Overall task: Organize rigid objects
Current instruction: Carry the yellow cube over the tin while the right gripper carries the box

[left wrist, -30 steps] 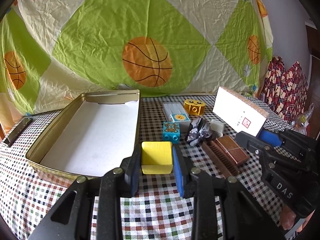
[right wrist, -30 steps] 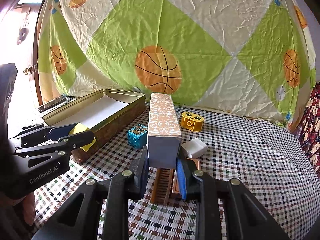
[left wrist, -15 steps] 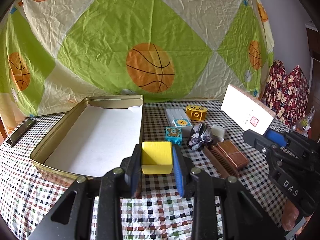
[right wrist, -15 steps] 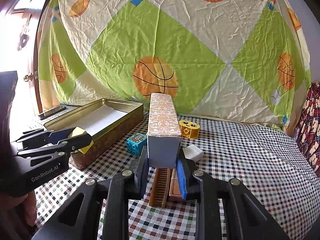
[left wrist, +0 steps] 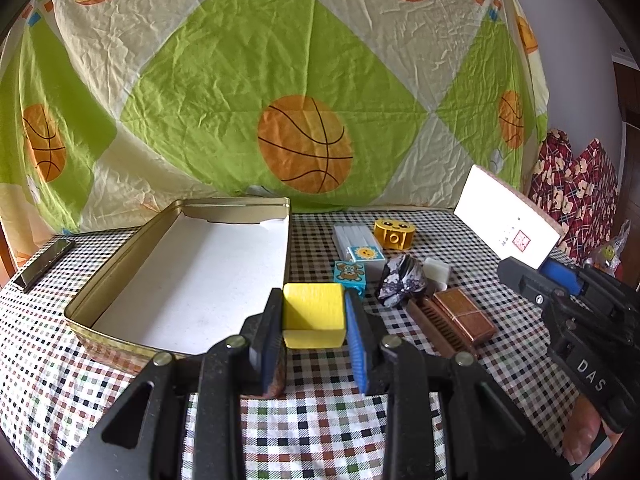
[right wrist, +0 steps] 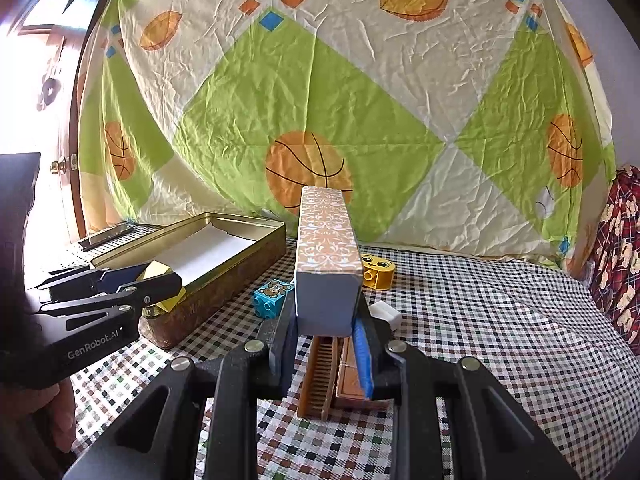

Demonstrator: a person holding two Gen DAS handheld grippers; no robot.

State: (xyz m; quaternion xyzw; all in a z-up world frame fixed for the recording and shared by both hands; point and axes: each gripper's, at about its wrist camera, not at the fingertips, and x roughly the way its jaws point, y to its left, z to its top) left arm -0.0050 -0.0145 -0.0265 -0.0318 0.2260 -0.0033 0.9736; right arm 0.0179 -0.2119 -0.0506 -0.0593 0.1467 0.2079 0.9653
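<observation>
The left gripper (left wrist: 313, 322) clamps a yellow block (left wrist: 313, 316) beside the open tin (left wrist: 120, 276); the right gripper (right wrist: 326, 332) grips a long patterned box (right wrist: 326, 264) above the surface (right wrist: 500, 320).

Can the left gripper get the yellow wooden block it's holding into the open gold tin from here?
Probably yes. The left gripper, shut on the yellow wooden block, sits beside the open gold tin, near its corner; nothing stands between them.

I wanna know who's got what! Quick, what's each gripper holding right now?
Left gripper: jaws closed on the yellow block.
Right gripper: jaws closed on the long patterned box.
</observation>
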